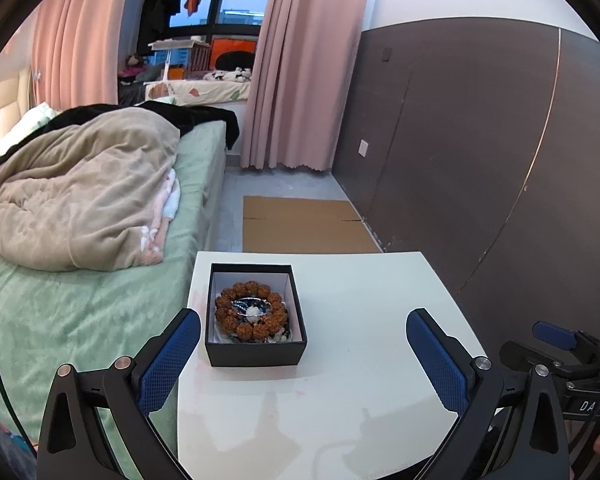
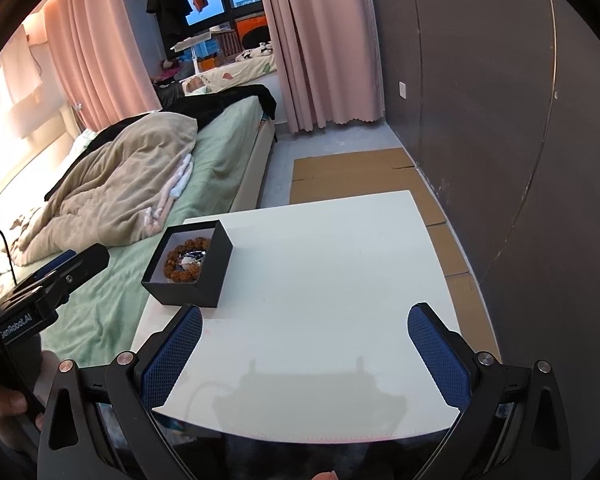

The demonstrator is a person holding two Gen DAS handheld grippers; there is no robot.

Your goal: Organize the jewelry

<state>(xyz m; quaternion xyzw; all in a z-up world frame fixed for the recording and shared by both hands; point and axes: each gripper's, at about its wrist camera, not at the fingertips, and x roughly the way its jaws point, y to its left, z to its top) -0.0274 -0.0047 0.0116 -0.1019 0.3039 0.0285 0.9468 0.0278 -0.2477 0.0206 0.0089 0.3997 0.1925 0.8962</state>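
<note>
A box (image 1: 256, 316) holding a bead bracelet (image 1: 252, 312) sits on the table's (image 1: 340, 380) left side, beside the bed (image 1: 80, 300), with cardboard (image 1: 304, 224) on the floor behind.

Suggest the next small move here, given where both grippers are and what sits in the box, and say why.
Probably ease the left gripper forward and down over the box. Both grippers are open and empty, the box is open on the table, and the brown bead bracelet lies inside, almost straight ahead of the left one. The right gripper faces bare table, with the box off to its left.
</note>
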